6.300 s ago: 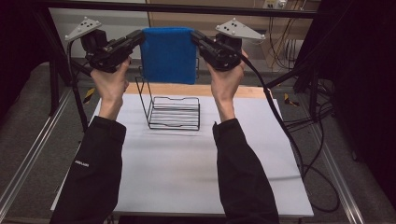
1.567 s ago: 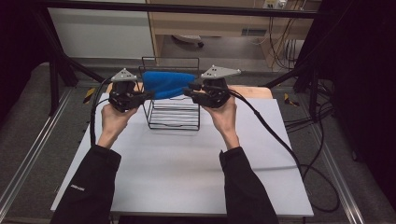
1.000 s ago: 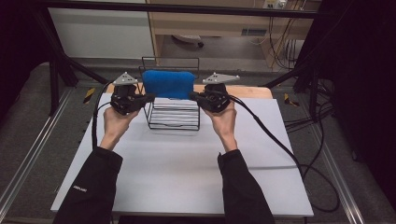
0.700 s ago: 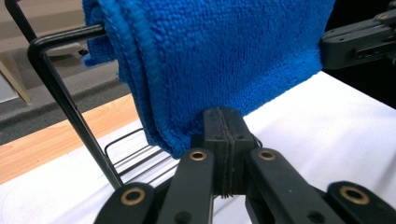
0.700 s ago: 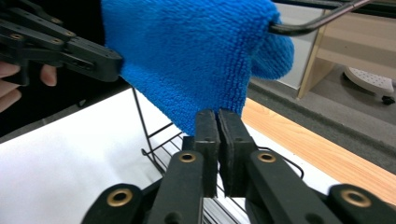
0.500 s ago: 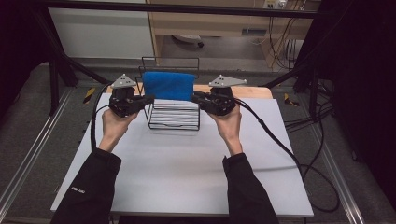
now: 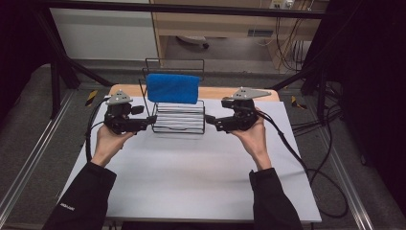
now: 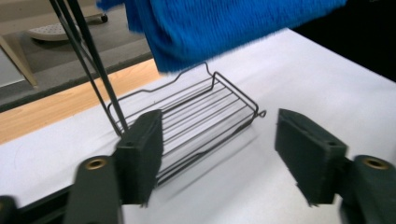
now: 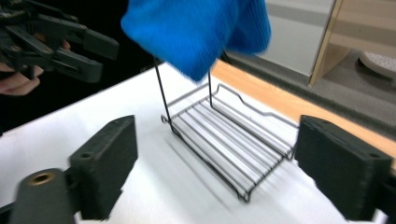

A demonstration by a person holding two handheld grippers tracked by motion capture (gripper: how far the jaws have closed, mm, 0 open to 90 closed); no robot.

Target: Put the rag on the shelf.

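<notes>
A blue cloth (image 7: 173,88) hangs folded over the top bar of a black wire rack (image 7: 178,122) at the back of the white table (image 7: 191,177). My left gripper (image 7: 149,120) is open, just left of the rack's base, with nothing between its jaws. My right gripper (image 7: 210,120) is open too, just right of the rack. The left gripper view shows the cloth (image 8: 224,25) draped above the rack's tray (image 8: 196,112). In the right gripper view the cloth (image 9: 196,32) hangs over the rack (image 9: 229,140), with the left gripper (image 9: 100,58) beyond.
A wooden board (image 7: 225,93) runs along the table's back edge behind the rack. Cables (image 7: 311,163) trail off the table's right side. Black frame posts (image 7: 57,72) stand at the left and right.
Both grippers lowered the cloth onto the rack's top bar, let go of it and moved down and apart to either side of the rack.
</notes>
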